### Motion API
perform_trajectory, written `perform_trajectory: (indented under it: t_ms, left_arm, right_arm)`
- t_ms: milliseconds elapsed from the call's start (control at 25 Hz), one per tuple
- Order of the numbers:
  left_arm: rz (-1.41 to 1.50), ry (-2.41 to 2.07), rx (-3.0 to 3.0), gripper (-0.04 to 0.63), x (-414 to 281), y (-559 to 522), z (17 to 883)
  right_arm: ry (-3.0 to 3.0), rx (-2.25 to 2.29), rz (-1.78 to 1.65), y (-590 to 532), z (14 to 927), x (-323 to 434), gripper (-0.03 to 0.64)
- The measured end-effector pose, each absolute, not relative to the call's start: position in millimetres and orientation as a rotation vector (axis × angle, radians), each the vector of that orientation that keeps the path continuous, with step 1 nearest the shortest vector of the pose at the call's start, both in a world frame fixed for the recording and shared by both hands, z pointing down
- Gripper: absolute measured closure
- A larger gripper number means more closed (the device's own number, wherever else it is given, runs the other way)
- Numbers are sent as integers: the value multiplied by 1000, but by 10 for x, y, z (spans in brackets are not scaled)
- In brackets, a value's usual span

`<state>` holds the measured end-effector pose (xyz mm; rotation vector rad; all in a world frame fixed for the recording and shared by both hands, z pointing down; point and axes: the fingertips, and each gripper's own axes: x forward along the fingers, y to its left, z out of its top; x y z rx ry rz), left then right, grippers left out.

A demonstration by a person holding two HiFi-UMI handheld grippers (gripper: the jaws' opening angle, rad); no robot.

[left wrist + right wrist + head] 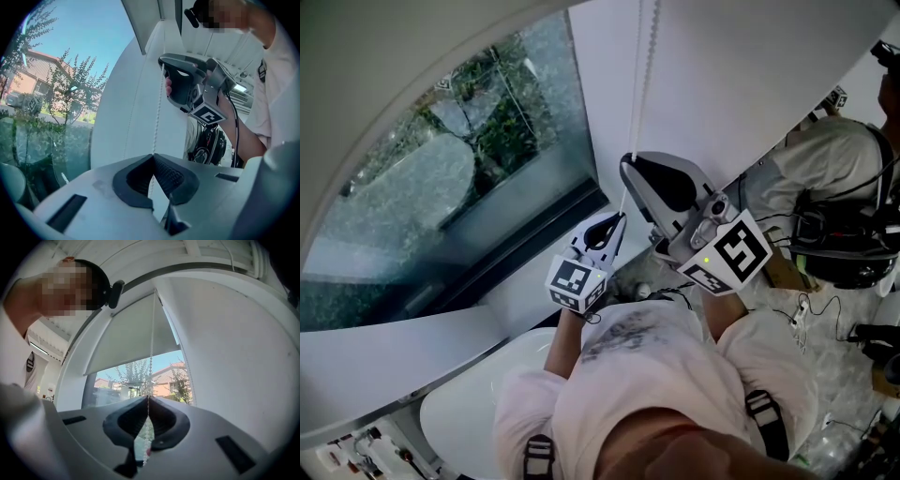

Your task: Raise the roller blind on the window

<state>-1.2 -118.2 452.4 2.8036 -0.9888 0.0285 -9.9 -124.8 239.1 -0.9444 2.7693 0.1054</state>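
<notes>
Beside the window (441,178), the right gripper (625,173) (higher) and left gripper (619,221) clench the bead chain (645,66).

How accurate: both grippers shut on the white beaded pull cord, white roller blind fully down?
Not fully down: the right gripper view shows the white roller blind covering only the upper window, glass bare below. The left gripper and right gripper are shut on the white beaded pull cord.

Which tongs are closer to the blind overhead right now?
Right. The right tongs clamp the bead chain higher up, closer under the blind; the left tongs clamp it lower down.
</notes>
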Motion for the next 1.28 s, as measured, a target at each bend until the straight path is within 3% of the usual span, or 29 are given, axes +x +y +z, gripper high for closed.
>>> perform_trajectory:
  t_ms: [1280]
  left_arm:
    - [286,-881,2597,588,105,-1121,6036]
  right_arm:
    - [2942,-1007,-103,-1187,3858,-163,552]
